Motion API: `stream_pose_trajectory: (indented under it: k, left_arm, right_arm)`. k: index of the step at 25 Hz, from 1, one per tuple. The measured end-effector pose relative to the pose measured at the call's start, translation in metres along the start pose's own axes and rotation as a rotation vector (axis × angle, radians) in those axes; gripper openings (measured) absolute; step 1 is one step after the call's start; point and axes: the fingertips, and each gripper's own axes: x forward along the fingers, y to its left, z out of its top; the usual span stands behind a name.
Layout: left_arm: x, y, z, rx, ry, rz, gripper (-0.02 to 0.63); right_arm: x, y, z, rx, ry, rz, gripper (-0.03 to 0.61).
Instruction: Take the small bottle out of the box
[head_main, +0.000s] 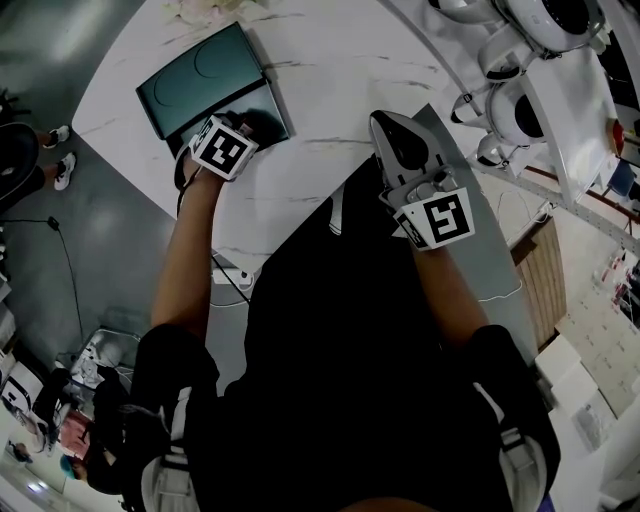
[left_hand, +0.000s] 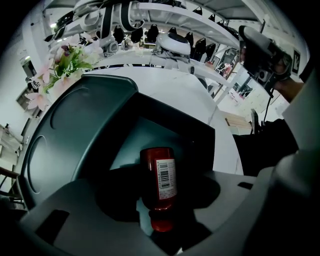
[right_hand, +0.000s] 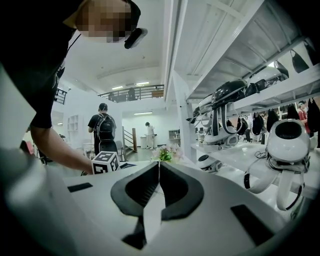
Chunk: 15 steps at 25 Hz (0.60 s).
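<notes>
Bottle (left_hand: 159, 182): one, dark red, its white barcode label too small to read, inside the single open teal box (head_main: 200, 75) at ten o'clock on the table (head_main: 330, 60). Left gripper (left_hand: 161, 175) grasps it; right gripper (right_hand: 159, 165) is clenched, empty.

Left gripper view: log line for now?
left gripper: shut on small bottle | small bottle: in box | right gripper: shut, empty
</notes>
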Motion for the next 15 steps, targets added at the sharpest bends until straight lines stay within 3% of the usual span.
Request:
stream_pose_trajectory:
  k: [11,15]
  left_arm:
    - [-0.007,0.005,0.001,-0.052,-0.12,0.021,0.232]
    - [-0.032,0.007,0.007,-0.093,-0.222,0.033,0.23]
  right_arm:
    - [-0.004,0.002,0.01,-0.016,-0.016,0.005,0.035]
    - [-0.007,0.001,0.016,-0.027,-0.021,0.01,0.035]
